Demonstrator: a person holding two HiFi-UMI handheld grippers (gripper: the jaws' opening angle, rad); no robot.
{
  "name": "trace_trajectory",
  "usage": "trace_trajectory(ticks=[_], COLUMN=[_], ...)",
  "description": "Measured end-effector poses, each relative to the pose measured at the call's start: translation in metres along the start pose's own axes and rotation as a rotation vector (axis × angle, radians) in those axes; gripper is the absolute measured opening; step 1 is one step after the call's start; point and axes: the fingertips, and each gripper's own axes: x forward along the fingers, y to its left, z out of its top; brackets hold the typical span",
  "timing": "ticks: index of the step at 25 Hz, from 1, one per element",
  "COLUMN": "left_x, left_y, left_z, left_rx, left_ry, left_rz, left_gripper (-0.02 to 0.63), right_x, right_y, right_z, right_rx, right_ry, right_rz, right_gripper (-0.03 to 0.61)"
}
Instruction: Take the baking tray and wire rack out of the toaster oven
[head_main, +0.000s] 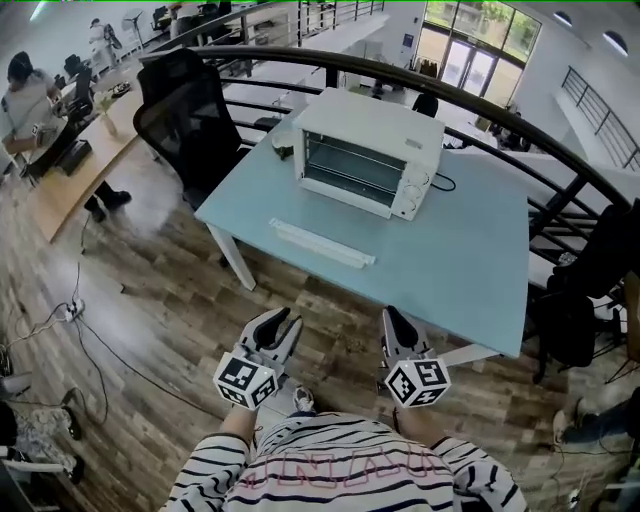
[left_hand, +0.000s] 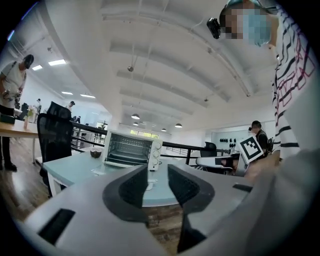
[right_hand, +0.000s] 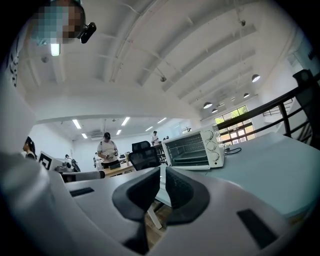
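Note:
A white toaster oven (head_main: 372, 128) stands at the far side of a pale blue table (head_main: 460, 265). Its glass door lies open and flat, with the white handle bar (head_main: 322, 243) toward me. Wire shelves (head_main: 352, 170) show inside; I cannot tell the tray from the rack. Both grippers hang over the floor in front of the table, well short of the oven. My left gripper (head_main: 285, 322) has a narrow gap between its jaws and holds nothing. The jaws of my right gripper (head_main: 393, 318) are shut and empty. The oven (left_hand: 131, 148) is ahead in the left gripper view and also ahead (right_hand: 192, 148) in the right gripper view.
A black office chair (head_main: 190, 110) stands at the table's left corner. A curved black railing (head_main: 470, 100) runs behind the table. A small dark bowl (head_main: 283, 148) sits left of the oven, and its cord (head_main: 445, 183) trails right. People work at desks far left.

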Motion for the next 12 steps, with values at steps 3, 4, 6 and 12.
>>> trace_trajectory(ticks=[3,4,6,12], left_x=[0.009,0.012,0.017,0.041], left_y=[0.023,0.030,0.042,0.065], left_z=[0.004,0.006,0.011,0.013], left_rx=[0.006,0.016,0.034,0.014], left_ry=[0.022,0.030,0.042,0.060], left_rz=[-0.055,-0.072,-0.095,-0.128], left_gripper=[0.183,0.183,0.183,0.183], right_x=[0.016,0.019,0.027,0.044], right_y=[-0.002,-0.002,-0.003,-0.016], right_z=[-0.006,-0.008,-0.009,-0.008], right_rx=[0.011,0.015,0.016,0.073], right_ry=[-0.003,-0.004,-0.004,0.002], right_rz=[-0.052,-0.067,-0.092,-0.156], right_gripper=[0.130,0.230,0.229,0.229])
